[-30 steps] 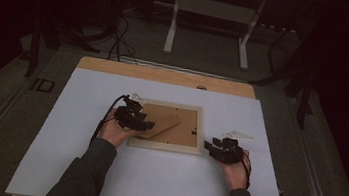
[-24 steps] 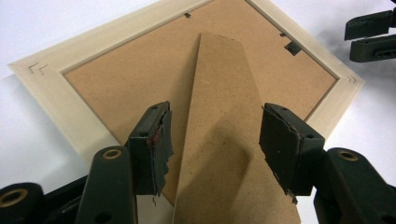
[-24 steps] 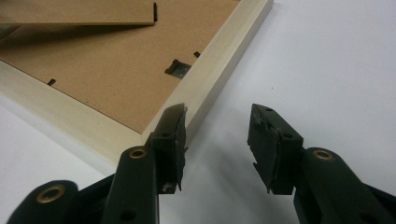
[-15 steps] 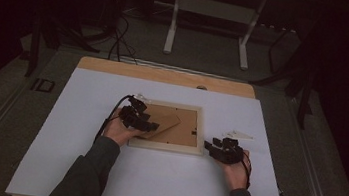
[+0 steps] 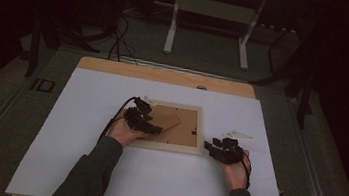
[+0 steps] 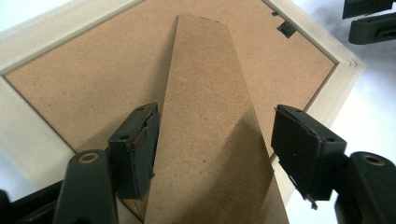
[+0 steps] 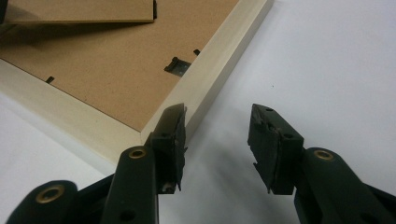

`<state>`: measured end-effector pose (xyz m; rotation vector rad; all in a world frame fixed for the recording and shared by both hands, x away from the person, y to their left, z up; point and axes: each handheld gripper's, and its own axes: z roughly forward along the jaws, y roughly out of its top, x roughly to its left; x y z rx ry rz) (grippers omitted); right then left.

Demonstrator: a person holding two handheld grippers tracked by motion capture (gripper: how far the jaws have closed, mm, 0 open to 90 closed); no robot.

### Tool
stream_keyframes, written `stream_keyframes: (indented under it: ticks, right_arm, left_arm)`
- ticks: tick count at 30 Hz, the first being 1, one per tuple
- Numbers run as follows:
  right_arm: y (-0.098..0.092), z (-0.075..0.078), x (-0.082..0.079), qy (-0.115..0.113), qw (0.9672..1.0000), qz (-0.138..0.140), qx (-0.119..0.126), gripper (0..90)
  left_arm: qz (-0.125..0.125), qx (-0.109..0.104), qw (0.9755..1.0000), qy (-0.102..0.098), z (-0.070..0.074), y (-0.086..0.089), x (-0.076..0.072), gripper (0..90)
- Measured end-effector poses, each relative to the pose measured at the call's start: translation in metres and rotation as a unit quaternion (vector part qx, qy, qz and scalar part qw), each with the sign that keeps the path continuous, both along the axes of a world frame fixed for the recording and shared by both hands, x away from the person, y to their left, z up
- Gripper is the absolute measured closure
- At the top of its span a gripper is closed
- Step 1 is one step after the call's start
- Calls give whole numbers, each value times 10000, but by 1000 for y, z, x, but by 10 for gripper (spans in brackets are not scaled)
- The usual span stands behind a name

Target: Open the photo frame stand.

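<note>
- Picture frame [image 5: 174, 128]: lies back-side up near the middle of the white bench [image 5: 87, 97], its brown stand flap [image 6: 205, 135] raised off the backing board.
- Left gripper [image 6: 215, 149]: fingers apart, having just been opening; the stand flap passes between them, one finger [image 6: 135, 149] right against its edge, the other clear of it.
- Right gripper [image 7: 217, 144]: fingers apart, holding nothing, one finger [image 7: 170, 140] at the frame's near right corner.
- Both hands rest low on the bench, forearms entering from the near edge.
</note>
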<state>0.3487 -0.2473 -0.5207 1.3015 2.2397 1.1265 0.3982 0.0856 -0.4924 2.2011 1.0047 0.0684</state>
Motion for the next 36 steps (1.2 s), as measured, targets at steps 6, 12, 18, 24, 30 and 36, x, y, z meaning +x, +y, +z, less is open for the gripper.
stream_keyframes:
  ticks: [6,12,18,24,30,36]
  right_arm:
    - [-1,0,0,-2,10000,-10,11,554]
    - [-1,0,0,-1,10000,-10,12,554]
    - [-1,0,0,0,10000,-9,14,554]
    - [-1,0,0,3,10000,-9,14,554]
    - [-2,0,0,-14,10000,-22,18,554]
    - [-3,1,1,-12,10000,-27,10,554]
  left_arm:
    - [-47,-31,9997,219,-8,-1,4,319]
    - [-66,-62,9994,344,-11,-2,7,352]
    - [-104,67,9992,379,-12,-3,7,382]
    - [-128,168,9994,278,-11,-4,5,387]
    - [-146,297,9994,75,-10,-7,2,387]
    - [-169,364,9992,-82,-9,-8,-1,387]
